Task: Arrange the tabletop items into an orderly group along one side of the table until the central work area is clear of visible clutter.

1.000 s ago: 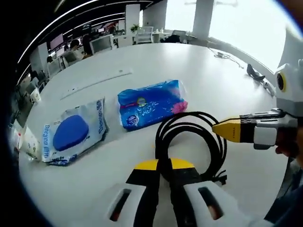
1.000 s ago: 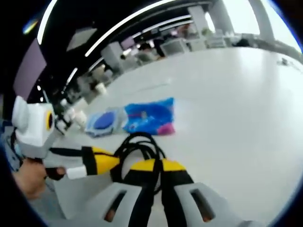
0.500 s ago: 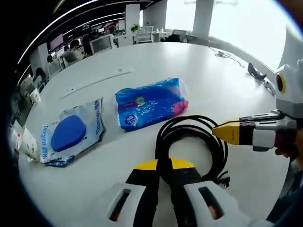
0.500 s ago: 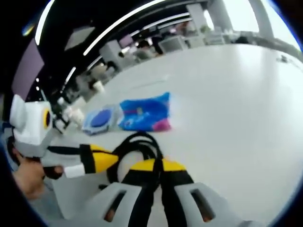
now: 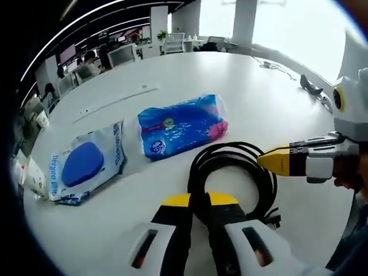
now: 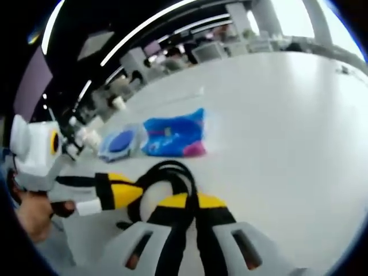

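Your left gripper (image 5: 198, 202) has its jaws clenched on the near side of the coiled black cable (image 5: 230, 172). Your right gripper (image 6: 187, 202) is likewise clamped on that coil. The cable lies on the white surface (image 5: 253, 98), just beside the blue tissue pack (image 5: 181, 125); the wet-wipes pack (image 5: 86, 163) sits further left.
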A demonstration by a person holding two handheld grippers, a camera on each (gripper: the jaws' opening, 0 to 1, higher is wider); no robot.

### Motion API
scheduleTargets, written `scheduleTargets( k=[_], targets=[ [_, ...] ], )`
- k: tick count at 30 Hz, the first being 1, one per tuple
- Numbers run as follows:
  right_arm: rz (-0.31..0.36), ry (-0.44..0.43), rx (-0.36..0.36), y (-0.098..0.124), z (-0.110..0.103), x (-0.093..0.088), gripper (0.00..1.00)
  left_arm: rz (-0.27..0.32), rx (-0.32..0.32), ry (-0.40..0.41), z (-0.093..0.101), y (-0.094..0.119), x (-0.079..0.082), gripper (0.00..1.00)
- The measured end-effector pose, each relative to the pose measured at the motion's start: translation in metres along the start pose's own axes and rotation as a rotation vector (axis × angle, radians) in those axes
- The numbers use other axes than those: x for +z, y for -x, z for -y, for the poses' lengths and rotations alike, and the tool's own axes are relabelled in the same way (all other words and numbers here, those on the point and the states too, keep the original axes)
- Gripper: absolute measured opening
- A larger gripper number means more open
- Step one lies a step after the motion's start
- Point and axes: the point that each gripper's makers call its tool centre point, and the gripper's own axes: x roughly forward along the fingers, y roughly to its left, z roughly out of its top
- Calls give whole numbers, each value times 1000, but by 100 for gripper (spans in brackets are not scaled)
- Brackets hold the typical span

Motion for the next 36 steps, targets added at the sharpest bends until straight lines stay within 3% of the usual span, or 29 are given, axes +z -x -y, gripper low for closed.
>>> scheduleTargets(
  k=[3,10,13,15,17,21,26,36],
  targets=[
    [26,83,24,0,-6,4,4,2,8,-16,-1,0,-1,15],
    [88,114,41,5,-13,11,24,72,32,6,-10,10,3,42],
    [138,112,87,5,-19,21,38,90,44,30,-16,12,4,58],
    [155,84,116,5,-23,24,52,94,48,53,-19,13,3,67],
    [153,81,103,5,-20,25,66,103,56,85,-24,15,2,72],
    [165,111,65,10,-12,25,84,121,65,120,-32,18,1,85],
    [173,120,75,12,-11,25,90,148,76,115,-38,21,4,96],
    [183,153,109,14,-27,26,90,141,74,96,-45,33,-3,96]
  ],
)
